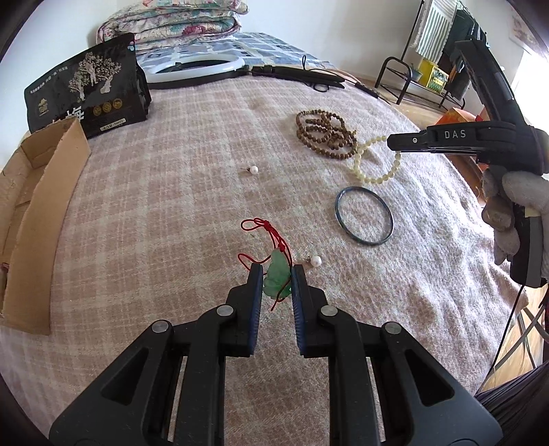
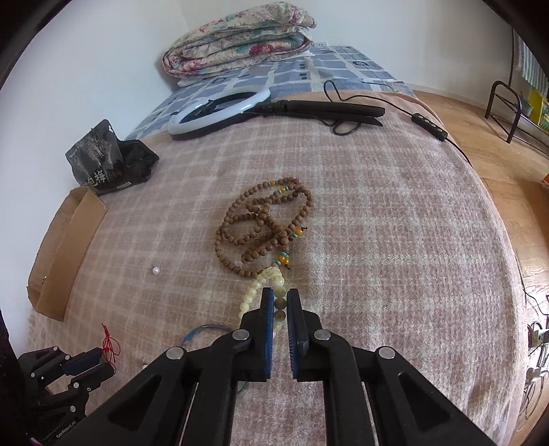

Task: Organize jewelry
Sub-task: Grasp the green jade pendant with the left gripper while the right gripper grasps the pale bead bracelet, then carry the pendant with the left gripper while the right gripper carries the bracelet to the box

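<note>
You are working over a bed spread with a pink plaid blanket [image 2: 394, 240], with a blue patterned sheet [image 2: 308, 68] beyond it. At the head, 1 folded floral quilt [image 2: 240, 44] lies against the white wall [image 2: 85, 68]. To your right you see wooden parquet floor [image 2: 480, 113] and a black metal rack [image 1: 411, 68] with a striped cloth [image 1: 435, 27] hung on it. Daylight glares in at the far right edge.
</note>
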A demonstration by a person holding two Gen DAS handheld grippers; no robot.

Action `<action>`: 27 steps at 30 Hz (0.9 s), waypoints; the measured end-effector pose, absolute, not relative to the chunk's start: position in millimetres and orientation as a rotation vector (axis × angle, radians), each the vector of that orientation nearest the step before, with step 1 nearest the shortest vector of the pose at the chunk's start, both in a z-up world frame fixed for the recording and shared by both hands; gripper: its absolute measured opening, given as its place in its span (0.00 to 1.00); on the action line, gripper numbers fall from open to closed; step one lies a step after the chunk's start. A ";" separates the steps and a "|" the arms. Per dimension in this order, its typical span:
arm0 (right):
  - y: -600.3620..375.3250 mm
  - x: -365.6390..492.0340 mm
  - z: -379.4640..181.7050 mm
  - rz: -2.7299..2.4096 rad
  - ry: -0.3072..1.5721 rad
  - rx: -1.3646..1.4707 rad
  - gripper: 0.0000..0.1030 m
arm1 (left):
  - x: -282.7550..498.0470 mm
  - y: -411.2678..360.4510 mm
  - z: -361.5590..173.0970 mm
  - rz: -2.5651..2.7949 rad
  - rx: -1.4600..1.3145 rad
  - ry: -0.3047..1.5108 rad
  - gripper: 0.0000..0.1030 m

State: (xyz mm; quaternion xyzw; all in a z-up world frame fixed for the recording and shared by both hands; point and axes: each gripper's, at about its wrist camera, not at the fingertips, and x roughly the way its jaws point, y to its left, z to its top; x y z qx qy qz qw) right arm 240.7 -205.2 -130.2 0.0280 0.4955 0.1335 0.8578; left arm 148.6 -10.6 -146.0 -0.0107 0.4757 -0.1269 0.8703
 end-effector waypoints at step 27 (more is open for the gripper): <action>-139.0 208.7 -51.8 0.344 0.908 0.014 0.05 | 126.6 65.1 -88.1 -0.184 -0.131 0.868 0.15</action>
